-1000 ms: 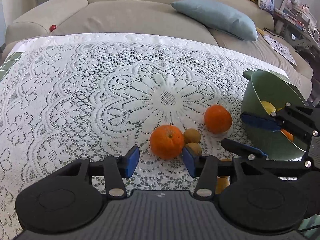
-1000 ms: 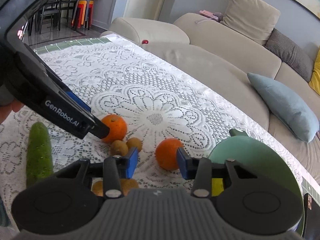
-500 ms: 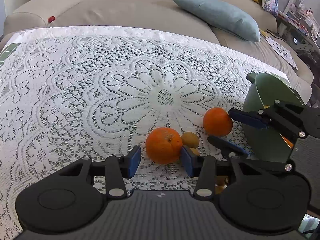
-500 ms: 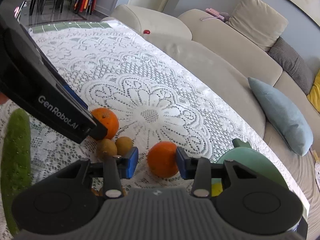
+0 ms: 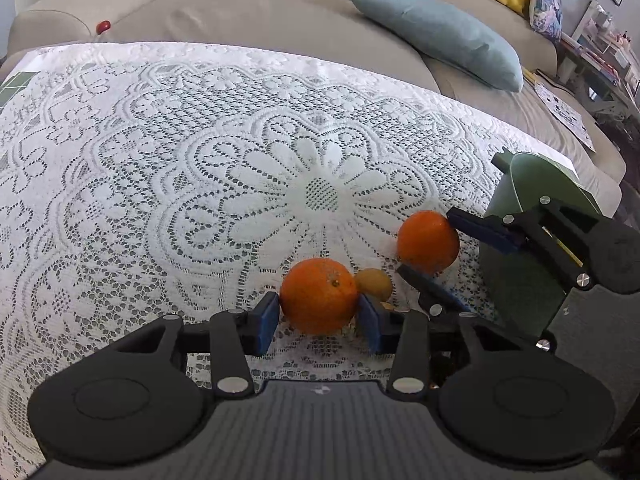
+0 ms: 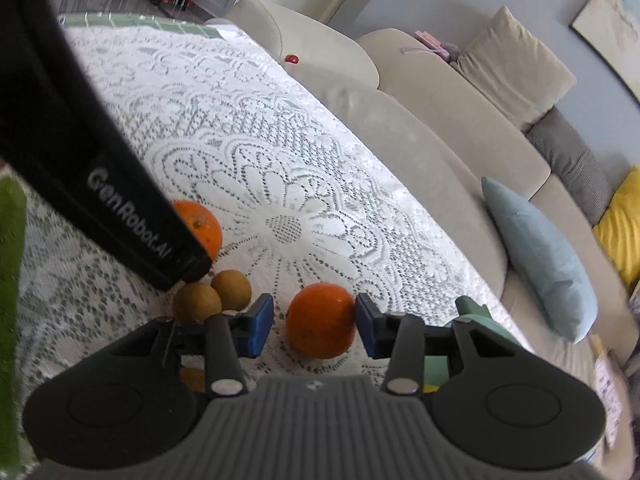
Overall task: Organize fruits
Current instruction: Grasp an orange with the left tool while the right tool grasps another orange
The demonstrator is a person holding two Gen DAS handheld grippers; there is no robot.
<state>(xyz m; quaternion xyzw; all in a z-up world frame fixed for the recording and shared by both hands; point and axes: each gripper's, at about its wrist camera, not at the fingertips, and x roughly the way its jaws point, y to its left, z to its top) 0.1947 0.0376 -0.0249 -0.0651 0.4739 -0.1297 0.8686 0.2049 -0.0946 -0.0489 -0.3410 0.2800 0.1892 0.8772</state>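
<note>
An orange lies on the lace tablecloth between the blue pads of my left gripper. Its jaws are closing, and the pads stand right at the fruit's sides with hardly a gap. A second orange lies between the pads of my right gripper. Those jaws are opening: the right pad is at the peel and a gap shows on the left. Two kiwis lie between the oranges. The green bowl stands at the right, partly hidden by the right gripper.
A green cucumber lies at the table's left edge. The left gripper's black housing crosses the right wrist view. Beyond the table is a beige sofa with a blue pillow. One more small fruit shows under the right gripper.
The left jaws have narrowed around the first orange, which now sits deeper between the pads. The right gripper rolled and came closer to the second orange, now between its pads.
</note>
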